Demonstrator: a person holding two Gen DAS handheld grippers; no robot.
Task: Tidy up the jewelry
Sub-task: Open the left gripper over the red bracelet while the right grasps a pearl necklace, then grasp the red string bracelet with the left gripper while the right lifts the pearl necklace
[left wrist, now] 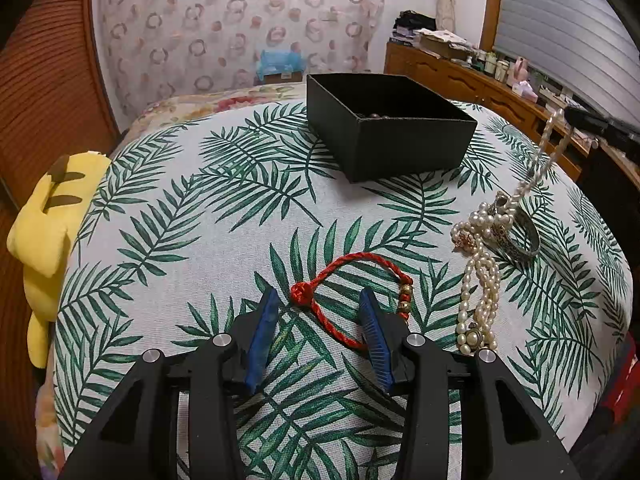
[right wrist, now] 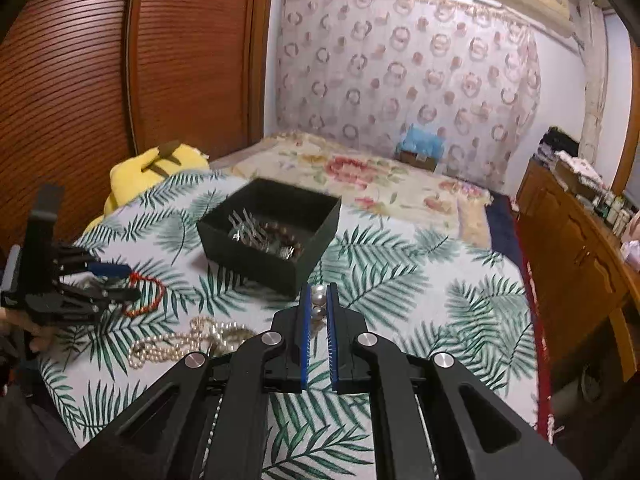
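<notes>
Pearl necklace (left wrist: 480, 280): one end pinched between the fingers of the right gripper (right wrist: 319, 300), two pearls showing in the narrow gap near the tips. In the left wrist view the strand rises taut from the heap up to that gripper at upper right; the rest lies on the leaf-print cloth (left wrist: 180, 240), draped over a silver bangle (left wrist: 520, 240). Judged: gripped by one end so the strand pays out in a line rather than a tangle.

Red cord bracelet (left wrist: 352, 296): flat on the cloth, lying across the gap between the spread fingers of the left gripper (left wrist: 320, 304), the knot just inside the left tip, the gold beads just outside the right one. Nothing pressed; fingers straddle it, probably for a pinch.

Black box (right wrist: 272, 232): beyond both fingertips, open-topped, already holding some pieces. Likely destination.
</notes>
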